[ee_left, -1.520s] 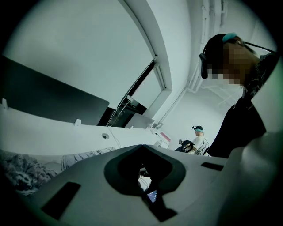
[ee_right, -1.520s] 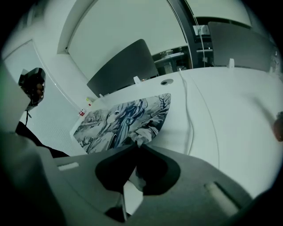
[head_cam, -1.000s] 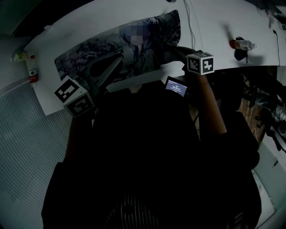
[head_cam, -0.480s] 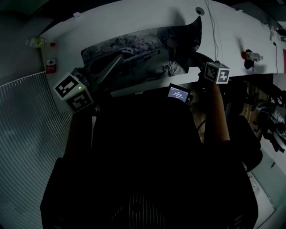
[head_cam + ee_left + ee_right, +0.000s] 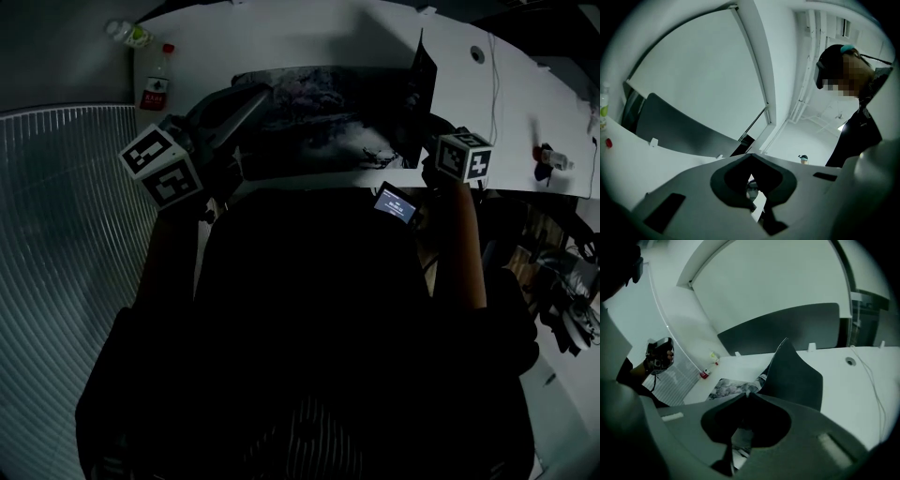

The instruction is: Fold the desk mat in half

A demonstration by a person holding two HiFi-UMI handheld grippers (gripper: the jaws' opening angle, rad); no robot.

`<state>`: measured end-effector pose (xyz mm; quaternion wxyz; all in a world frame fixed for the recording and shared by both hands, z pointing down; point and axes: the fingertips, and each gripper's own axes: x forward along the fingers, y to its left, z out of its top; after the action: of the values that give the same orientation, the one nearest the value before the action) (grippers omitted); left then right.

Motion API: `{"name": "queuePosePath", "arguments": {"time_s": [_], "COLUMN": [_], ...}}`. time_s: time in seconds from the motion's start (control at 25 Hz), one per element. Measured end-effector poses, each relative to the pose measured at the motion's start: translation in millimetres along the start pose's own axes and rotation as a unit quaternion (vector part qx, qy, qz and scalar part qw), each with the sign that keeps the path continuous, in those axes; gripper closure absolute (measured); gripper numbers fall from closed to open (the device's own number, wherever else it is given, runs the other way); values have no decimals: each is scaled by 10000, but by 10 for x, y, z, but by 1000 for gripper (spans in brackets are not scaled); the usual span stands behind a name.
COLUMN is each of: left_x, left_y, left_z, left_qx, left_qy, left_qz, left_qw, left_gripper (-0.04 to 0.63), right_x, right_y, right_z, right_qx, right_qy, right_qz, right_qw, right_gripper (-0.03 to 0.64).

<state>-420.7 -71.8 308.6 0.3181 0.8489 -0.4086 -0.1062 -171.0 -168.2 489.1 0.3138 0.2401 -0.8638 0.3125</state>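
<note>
The dark printed desk mat (image 5: 319, 122) lies on the white table (image 5: 309, 33). Its right end (image 5: 419, 84) stands almost upright, dark underside showing (image 5: 799, 376), printed face beyond (image 5: 726, 387). My right gripper (image 5: 415, 150) is at the foot of that raised end, near the front edge, shut on the mat's edge (image 5: 749, 394). My left gripper (image 5: 251, 98) hovers over the mat's left part, tilted upward. Its jaws (image 5: 751, 155) meet at the tips and no mat shows in the left gripper view.
A red-labelled bottle (image 5: 155, 84) and a green-labelled bottle (image 5: 127, 33) stand at the table's far left. A cable (image 5: 492, 89) and a small bottle (image 5: 553, 155) lie to the right. A ribbed panel (image 5: 66, 234) runs along the left. A person (image 5: 858, 122) stands nearby.
The mat's right end has risen from a low curl to nearly upright and come leftward with my right gripper. My left gripper has tilted up over the mat's left part.
</note>
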Motion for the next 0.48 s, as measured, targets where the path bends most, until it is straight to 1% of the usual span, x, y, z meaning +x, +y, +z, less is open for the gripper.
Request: {"name": "queuePosePath", "arguments": {"time_s": [0.12,0.24,0.4,0.48], "left_x": [-181,-388,-719,-842], "left_y": [33,119,342,461], "left_z": [39,34,47,30], "left_qx": [-69,-72,-163,-266], "left_qy": [-177,-273,-459,-592], "left_qz": [65,191,401,610], "left_qw": [9998,9994,9980,9960], "left_gripper": [588,588,588,588], "right_x": [357,759,1295,1505], "right_y": [469,936,1637,1980], "right_z": [-19,-122,-270,-336], "right_qx": [-259,-498,-953,-1132], "right_qy": [347,743,1267,1421], "right_qz": [536,1000,1548,1848], "right_qw": [9976,9910,9751,9658], "right_gripper": [586,586,586,586]}}
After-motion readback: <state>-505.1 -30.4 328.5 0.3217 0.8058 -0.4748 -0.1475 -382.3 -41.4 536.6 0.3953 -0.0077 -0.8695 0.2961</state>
